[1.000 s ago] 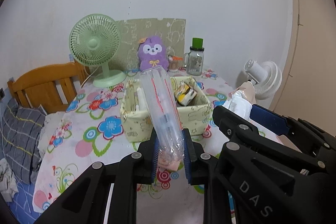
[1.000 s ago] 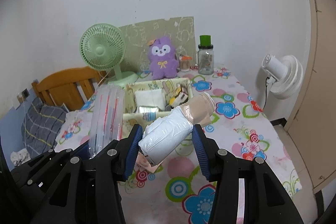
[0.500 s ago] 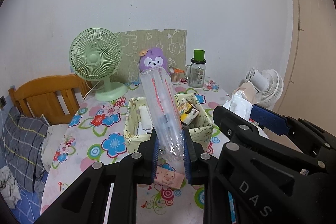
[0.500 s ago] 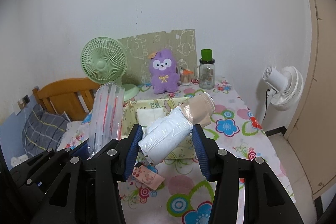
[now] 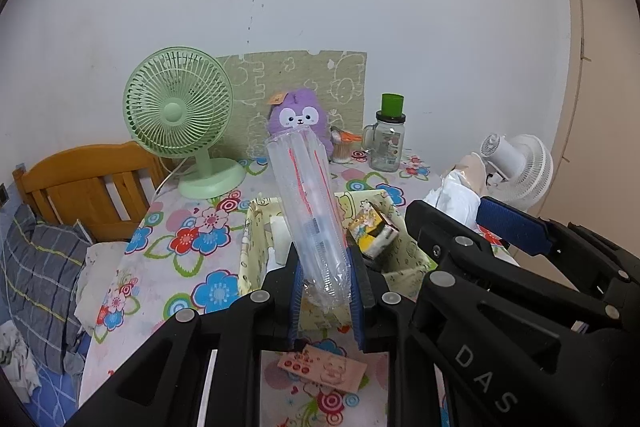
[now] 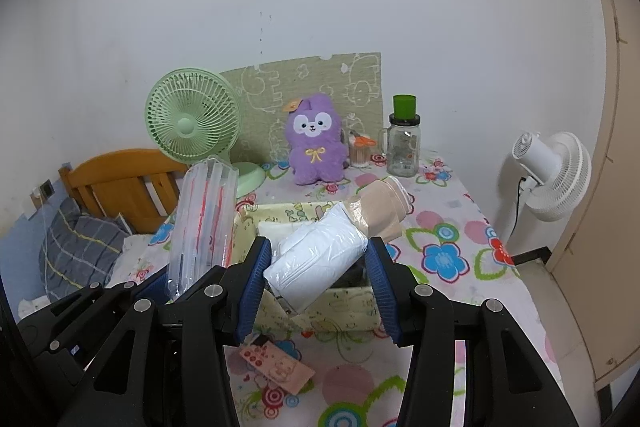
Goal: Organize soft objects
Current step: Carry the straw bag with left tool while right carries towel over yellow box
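My left gripper [image 5: 326, 297] is shut on a clear inflated air-cushion pack with red stripes [image 5: 310, 211], held upright above the table; the pack also shows in the right wrist view [image 6: 202, 223]. My right gripper [image 6: 318, 289] is shut on a white plastic-wrapped soft pack with a beige end [image 6: 320, 257], tilted up to the right. Both hover in front of a pale yellow fabric basket [image 6: 344, 307] that holds a white pack and a small yellow carton [image 5: 372, 229]. A purple plush [image 6: 316, 141] stands at the back.
A green fan [image 6: 192, 121], a glass jar with a green lid [image 6: 404, 141] and a green printed board [image 6: 320, 83] line the back wall. A pink card [image 6: 276, 365] lies on the floral tablecloth before the basket. A white fan [image 6: 552, 173] stands right, a wooden headboard [image 6: 120, 179] left.
Both grippers have pulled back and risen from the basket, each still holding its pack. The basket now looks farther away and the pink card has come into view.
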The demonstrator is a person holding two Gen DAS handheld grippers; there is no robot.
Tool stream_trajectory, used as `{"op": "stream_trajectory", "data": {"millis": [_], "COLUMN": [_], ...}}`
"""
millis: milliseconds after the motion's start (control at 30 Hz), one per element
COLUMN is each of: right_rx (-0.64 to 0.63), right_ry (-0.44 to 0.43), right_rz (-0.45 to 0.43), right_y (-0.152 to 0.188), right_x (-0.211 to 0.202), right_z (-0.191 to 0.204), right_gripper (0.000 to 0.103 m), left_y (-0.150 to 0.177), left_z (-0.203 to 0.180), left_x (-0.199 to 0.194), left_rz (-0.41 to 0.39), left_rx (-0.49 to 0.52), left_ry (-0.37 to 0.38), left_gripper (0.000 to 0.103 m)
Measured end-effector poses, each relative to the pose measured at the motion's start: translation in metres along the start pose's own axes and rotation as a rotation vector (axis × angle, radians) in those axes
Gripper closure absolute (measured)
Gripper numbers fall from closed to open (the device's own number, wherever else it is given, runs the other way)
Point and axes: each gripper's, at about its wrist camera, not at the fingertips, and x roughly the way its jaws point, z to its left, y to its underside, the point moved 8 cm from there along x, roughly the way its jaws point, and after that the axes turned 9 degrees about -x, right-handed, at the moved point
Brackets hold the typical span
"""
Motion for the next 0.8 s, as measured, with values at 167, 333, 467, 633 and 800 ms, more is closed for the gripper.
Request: {"op": "stream_trajectory", "data": {"millis": [167,333,467,633,800], "right_rx": [-0.001,-0.004,-0.004,0.001,-0.002], "right_ry": [-0.007,-0.018,-0.027,-0.043,-0.041], "right_rz": [0.011,0.025,0.031,0.054,0.082], "right_y": [-0.008,-0.014,-0.017,-0.017,-0.013], "right_x": [0.021,0.044,0.061,0.085,0.105], "right_z": [0.000,0.000,0.001,0.001,-0.001], "right_gripper": [0.051,0.051,0.051,0.051,0.051], "left_y": [-0.007,-0.014,-0.017,-0.017,-0.014], "left_z": [0.005,0.008,0.012,0.016,0.019], "left_x": [0.018,0.037,0.053,0.072,0.093], "left_rz": [0.010,0.025,0.039,0.065,0.097], "left_rx": [-0.003,-0.006,-0.009,-0.013,-0.017], "left_ry": [-0.007,-0.010,-0.013,-0.018,-0.014], "left_gripper": [0.084,0.084,0.084,0.084,0.083]}}
